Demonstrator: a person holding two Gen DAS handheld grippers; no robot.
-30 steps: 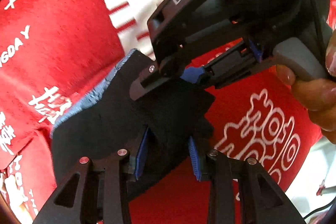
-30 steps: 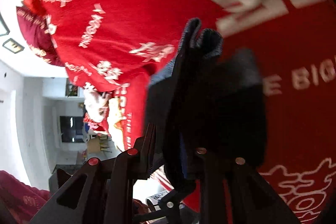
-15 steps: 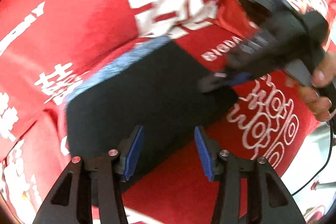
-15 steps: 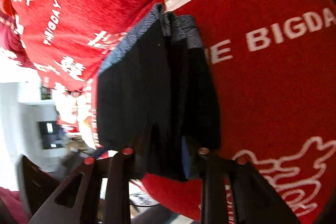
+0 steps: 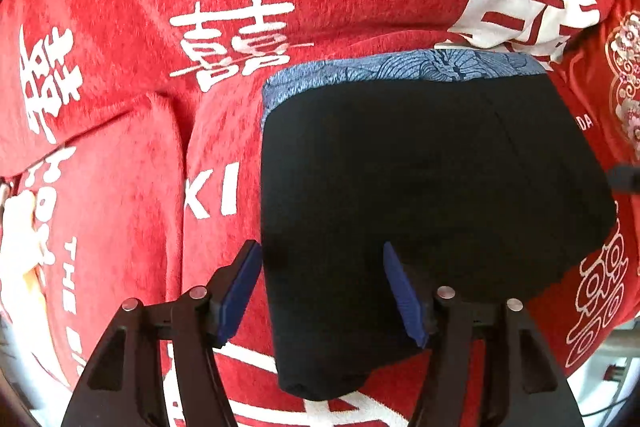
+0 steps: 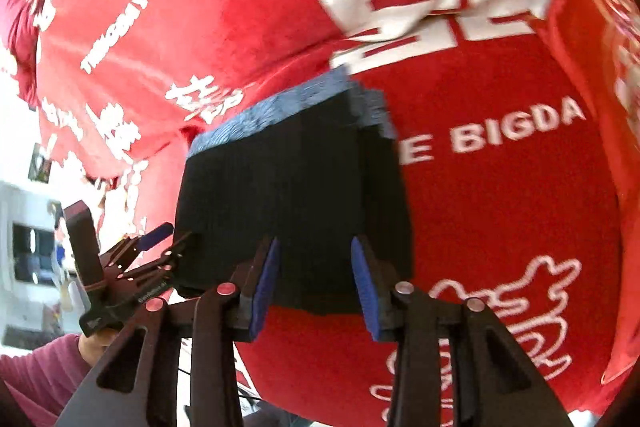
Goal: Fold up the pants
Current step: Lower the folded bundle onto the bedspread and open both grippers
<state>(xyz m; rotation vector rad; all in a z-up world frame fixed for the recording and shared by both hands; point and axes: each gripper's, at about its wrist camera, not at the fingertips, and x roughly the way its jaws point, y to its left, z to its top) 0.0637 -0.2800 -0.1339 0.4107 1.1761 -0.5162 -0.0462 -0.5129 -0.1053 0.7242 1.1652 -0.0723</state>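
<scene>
Nearest the left wrist camera, the left gripper point(image 5: 322, 287) hangs over the near edge of the pants point(image 5: 420, 207), its jaws apart and opening, the blue pads point(image 5: 240, 287) clear of the cloth. The right gripper point(image 6: 314, 275) does likewise in its own view, jaws parted and opening, nothing pinched between them. The pants lie as a compact dark rectangle on the red printed cloth point(image 5: 120, 167) that covers the surface, with a blue patterned waistband point(image 5: 400, 67) along the far edge.

They look light, soft and limp; they will sag and unfold if lifted by one point. I would pinch through all layers at two corners of one edge, or at the thicker waistband.

A second ago both grippers were clamped on bunched fabric held off the cloth, close together; half a second ago the left had let go while the right still pinched an edge. Now the bundle lies flat and released, and the grippers have drawn apart.
</scene>
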